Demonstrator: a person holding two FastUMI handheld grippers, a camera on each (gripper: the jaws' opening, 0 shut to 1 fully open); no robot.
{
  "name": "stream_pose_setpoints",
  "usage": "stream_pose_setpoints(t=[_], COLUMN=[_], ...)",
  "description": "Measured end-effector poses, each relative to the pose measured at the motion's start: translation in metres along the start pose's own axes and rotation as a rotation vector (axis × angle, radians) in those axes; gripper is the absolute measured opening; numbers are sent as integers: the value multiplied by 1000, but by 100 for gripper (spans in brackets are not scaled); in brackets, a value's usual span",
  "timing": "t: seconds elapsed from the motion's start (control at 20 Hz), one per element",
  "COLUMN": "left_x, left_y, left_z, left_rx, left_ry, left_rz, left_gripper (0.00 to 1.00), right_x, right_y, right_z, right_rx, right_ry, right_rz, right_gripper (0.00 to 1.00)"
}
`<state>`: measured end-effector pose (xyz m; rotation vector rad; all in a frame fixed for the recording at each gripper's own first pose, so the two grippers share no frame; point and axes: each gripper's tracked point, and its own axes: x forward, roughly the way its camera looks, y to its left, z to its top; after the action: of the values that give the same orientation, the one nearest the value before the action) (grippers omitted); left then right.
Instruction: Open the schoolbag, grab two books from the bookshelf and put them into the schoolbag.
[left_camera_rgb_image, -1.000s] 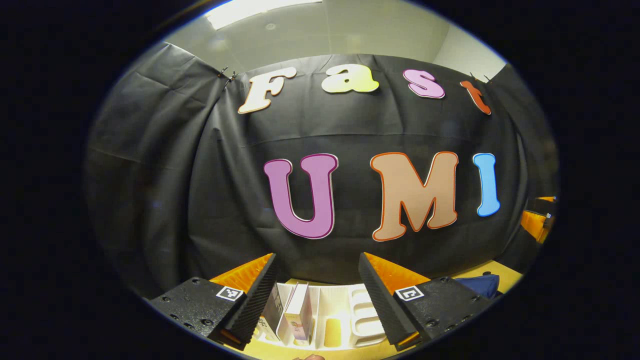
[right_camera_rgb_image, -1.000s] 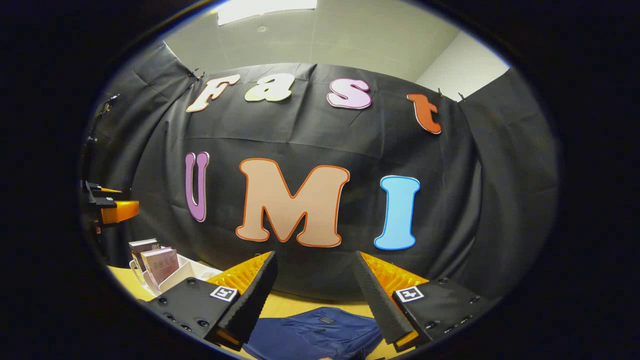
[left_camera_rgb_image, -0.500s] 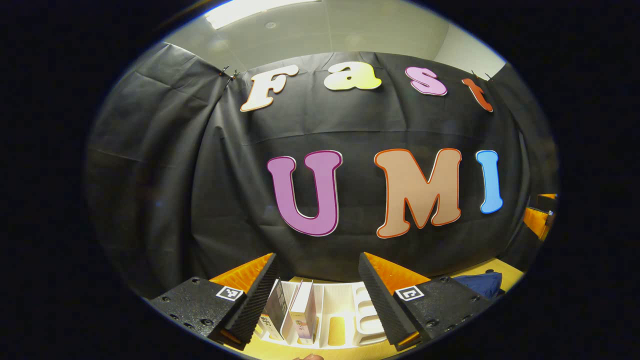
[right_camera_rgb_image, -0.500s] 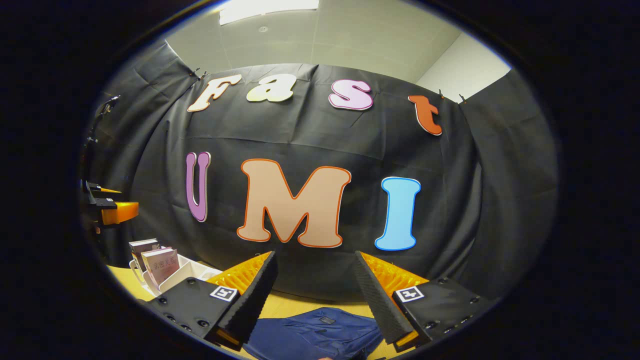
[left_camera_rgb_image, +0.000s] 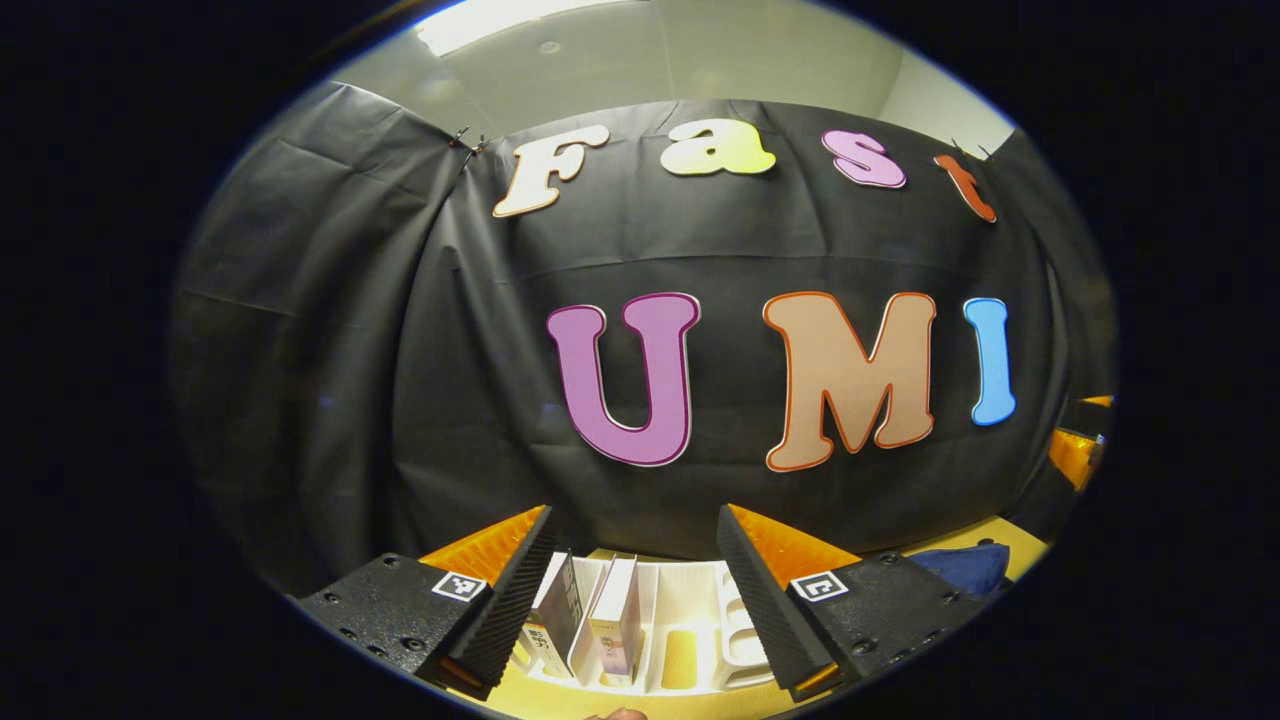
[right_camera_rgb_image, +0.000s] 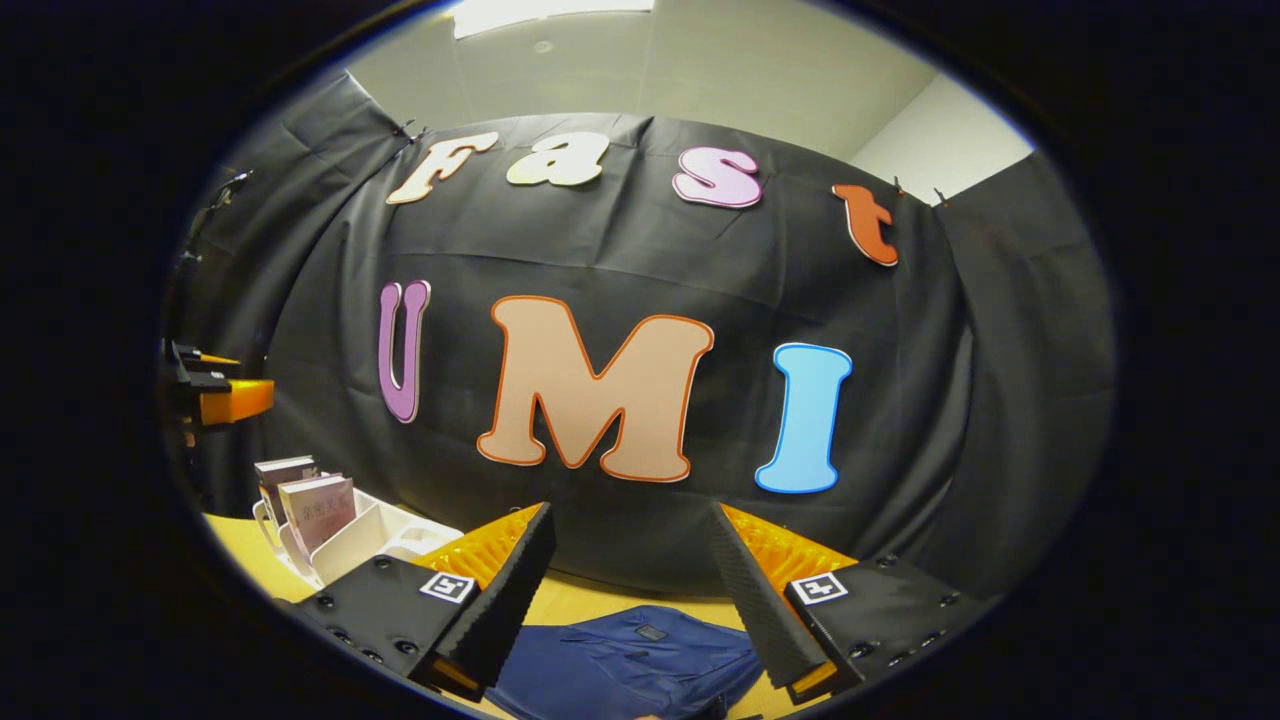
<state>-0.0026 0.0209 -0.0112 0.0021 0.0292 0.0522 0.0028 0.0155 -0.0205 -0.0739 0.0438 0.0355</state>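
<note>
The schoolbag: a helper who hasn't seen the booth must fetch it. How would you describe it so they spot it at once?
On the yellow table in front of the black cloth wall, look to the side away from the white bookshelf with its two upright books. The schoolbag is the dark blue fabric bag lying flat there: the one soft item, beside hard white plastic.

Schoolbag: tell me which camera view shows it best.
The right gripper view: the blue schoolbag lies flat on the yellow table, directly ahead between the open right gripper fingers. The left gripper view catches just a blue corner at its right edge.
</note>
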Motion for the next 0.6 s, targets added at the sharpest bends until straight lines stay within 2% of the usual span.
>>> stream_pose_setpoints(t=[0.1,0.15,0.2,0.6], left_x=[0,-1,-1,-4], left_y=[2,2,2,14], left_z=[2,2,2,2], left_rx=[6,9,11,16], left_ry=[-3,-4,-5,-3], left_rz=[6,7,9,33], left_gripper=[94,94,94,94], right_x=[0,0,0,-5], right_y=[8,13,17,64], right_z=[-8,-11,-16,-71], right_rx=[-30,-46,-69,-241], right_ry=[13,19,28,121], right_rz=[35,54,72,239], right_gripper=[98,94,100,99])
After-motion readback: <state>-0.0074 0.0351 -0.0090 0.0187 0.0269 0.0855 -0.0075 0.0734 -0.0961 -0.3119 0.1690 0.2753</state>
